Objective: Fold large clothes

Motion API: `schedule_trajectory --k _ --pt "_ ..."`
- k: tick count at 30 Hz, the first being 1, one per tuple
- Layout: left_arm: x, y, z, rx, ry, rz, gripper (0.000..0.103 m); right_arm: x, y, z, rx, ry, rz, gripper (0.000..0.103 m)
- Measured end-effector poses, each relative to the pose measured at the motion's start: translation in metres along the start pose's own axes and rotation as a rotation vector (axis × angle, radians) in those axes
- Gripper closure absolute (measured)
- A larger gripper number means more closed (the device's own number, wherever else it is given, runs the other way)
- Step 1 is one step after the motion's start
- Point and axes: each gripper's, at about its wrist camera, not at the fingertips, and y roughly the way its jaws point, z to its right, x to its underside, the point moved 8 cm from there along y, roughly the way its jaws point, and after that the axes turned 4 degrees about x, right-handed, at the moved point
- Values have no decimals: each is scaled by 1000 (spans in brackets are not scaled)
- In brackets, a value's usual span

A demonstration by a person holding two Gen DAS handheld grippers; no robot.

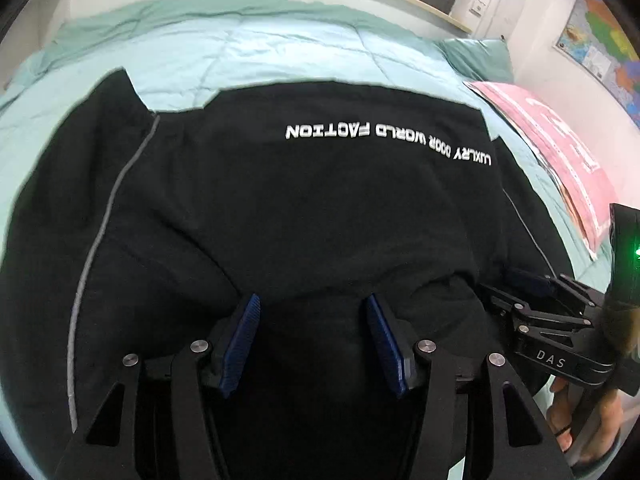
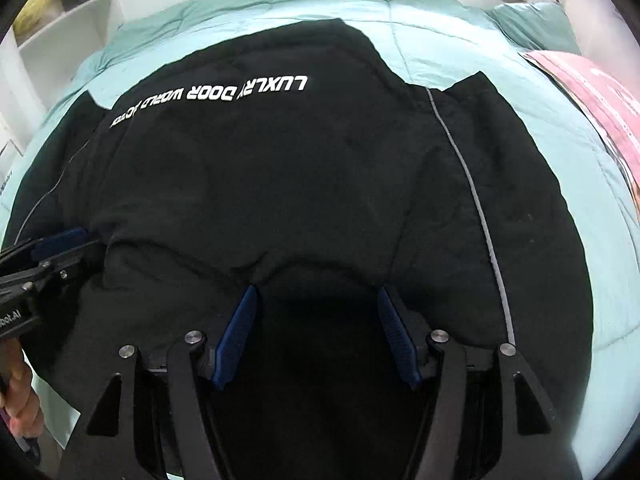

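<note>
A large black garment point(image 1: 304, 200) with white lettering and grey piping lies spread on a teal bed point(image 1: 256, 52). My left gripper point(image 1: 314, 300) points down at its near edge. The jaws stand partly apart with bunched black fabric filling the gap, and creases run up into both blue pads point(image 1: 240, 340). My right gripper point(image 2: 316, 290) holds the same edge further right in the same way, with fabric bunched between its blue pads point(image 2: 234, 340). Each gripper shows in the other's view: the right gripper point(image 1: 532, 284) at the right edge, the left gripper point(image 2: 68, 244) at the left edge.
A pink printed sheet point(image 1: 560, 148) lies on the bed's right side beside a teal pillow point(image 1: 476, 56). White shelves point(image 2: 60, 20) stand at the far left, and a map point(image 1: 604, 44) hangs on the right wall. A person's hand point(image 1: 588, 412) grips the right gripper's handle.
</note>
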Motion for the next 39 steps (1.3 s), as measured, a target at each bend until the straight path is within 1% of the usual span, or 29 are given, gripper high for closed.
schedule_trajectory --k 2,4,6,7,8,9,10,11,12,13,16,17,18,20,24,26,29,31,33,35,37,39 --pt "1 -17 3 -60 22 21 45 0 -9 1 -9 22 10 38" --pt "1 -40 5 -109 43 67 45 3 -23 2 -12 30 26 37" --pt "-2 -68 12 -129 67 137 45 6 -45 3 -25 52 59 37" --pt "-6 -86 15 -167 81 193 45 7 -58 2 -34 65 82 36" --pt "-10 -103 15 -222 89 239 45 5 -71 1 -39 76 107 35" --pt "-14 -123 14 -283 96 295 45 2 -82 2 -41 80 125 31" --pt "-17 -139 15 -304 103 332 44 0 -101 0 -40 80 164 26" --pt "-20 -153 17 -306 106 361 43 -2 -115 -3 -36 75 194 24" --pt "-22 -169 17 -302 107 385 40 -5 -126 -5 -32 72 213 19" --pt "-24 -183 18 -299 105 407 40 -7 -143 -8 -22 66 243 17" --pt "-26 -223 28 -286 114 475 40 -14 -182 -17 -20 52 297 17" --pt "-24 -232 31 -295 119 487 39 -17 -193 -19 -21 48 311 17" --pt "-24 -246 30 -319 119 499 39 -27 -203 -24 -21 44 324 17" --pt "-27 -257 38 -346 109 510 38 -31 -224 -30 -14 33 358 14" --pt "-31 -286 36 -361 91 542 36 -36 -257 -41 9 23 424 10" --pt "-30 -296 36 -374 75 588 35 -36 -271 -43 18 20 451 8" --pt "-27 -310 34 -408 45 664 31 -37 -278 -46 54 13 487 5" --pt "-23 -313 30 -424 31 681 30 -36 -273 -46 55 25 472 5" --pt "-19 -309 27 -419 18 675 29 -34 -265 -48 28 36 449 5" --pt "-15 -306 26 -438 8 671 29 -32 -255 -47 22 39 432 5" --pt "-11 -297 29 -466 23 657 29 -31 -244 -46 32 38 406 5" --pt "-8 -287 32 -474 44 629 29 -29 -235 -45 32 41 386 5"
